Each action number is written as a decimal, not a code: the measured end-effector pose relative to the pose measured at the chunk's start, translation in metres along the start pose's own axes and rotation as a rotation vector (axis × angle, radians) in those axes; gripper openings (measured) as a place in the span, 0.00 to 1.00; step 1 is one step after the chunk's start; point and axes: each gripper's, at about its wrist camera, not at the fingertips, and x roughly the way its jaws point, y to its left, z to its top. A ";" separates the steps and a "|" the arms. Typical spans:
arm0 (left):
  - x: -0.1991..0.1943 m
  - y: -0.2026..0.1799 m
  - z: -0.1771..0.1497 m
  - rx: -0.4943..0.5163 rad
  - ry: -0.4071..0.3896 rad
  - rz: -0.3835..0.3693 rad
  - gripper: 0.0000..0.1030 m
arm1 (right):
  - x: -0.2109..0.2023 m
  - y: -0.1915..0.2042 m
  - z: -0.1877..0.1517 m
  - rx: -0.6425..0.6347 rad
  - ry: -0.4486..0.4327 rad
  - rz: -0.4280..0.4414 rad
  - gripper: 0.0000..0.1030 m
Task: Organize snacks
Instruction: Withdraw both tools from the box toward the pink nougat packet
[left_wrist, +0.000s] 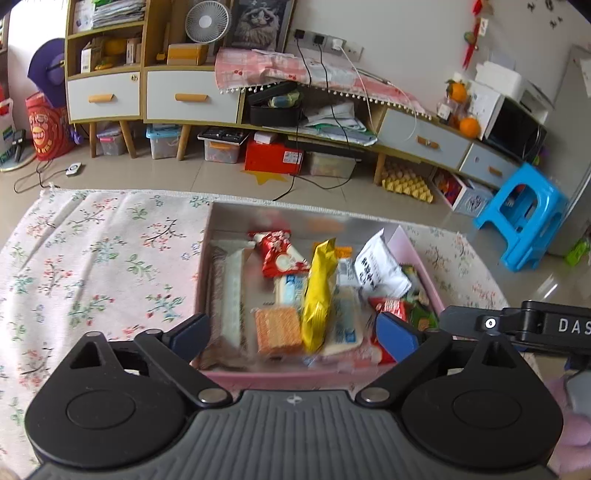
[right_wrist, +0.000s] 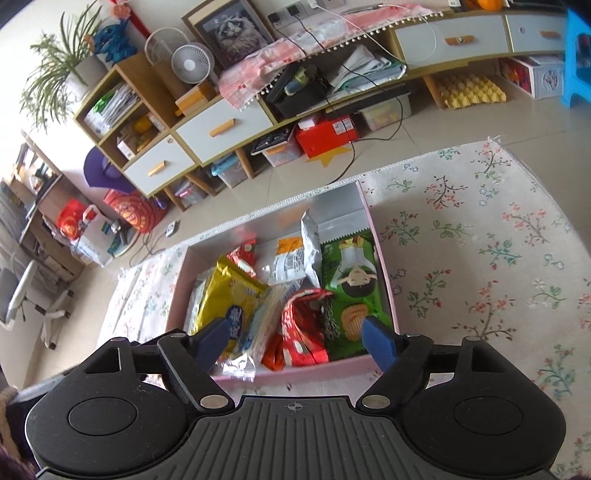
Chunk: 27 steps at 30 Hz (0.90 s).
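The left claw (left_wrist: 293, 328) was held wide apart and empty above the near edge of the box (left_wrist: 424, 269), and nothing was gripped between its jaws. The right claw (right_wrist: 295, 336) was likewise spread wide and empty, hovering over the near end of the same box. The snacks were found inside this pink box, which was laid on a flowered rug (left_wrist: 92, 258) on the floor. A yellow bag (left_wrist: 319, 295) was seen standing on edge in the middle, with a red pack (right_wrist: 303, 328) and a green pack (right_wrist: 351, 284) beside it on the right side, and an orange biscuit pack (left_wrist: 277, 329) near the left claw. Most snacks seemed already collected, so the arranging step was judged to be in hand. For the next move, one claw would need to be lowered around a single tilted pack and closed gently, because the bags were thin and overlapped.
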 end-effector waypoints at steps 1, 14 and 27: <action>-0.002 0.000 -0.002 0.012 0.004 0.005 0.96 | -0.002 0.000 -0.002 -0.010 0.002 -0.005 0.82; -0.014 0.035 -0.025 0.064 0.071 0.076 0.99 | -0.016 0.020 -0.043 -0.223 0.066 -0.042 0.87; -0.010 0.077 -0.042 -0.205 0.265 0.071 0.99 | 0.004 0.056 -0.098 -0.472 0.230 -0.027 0.87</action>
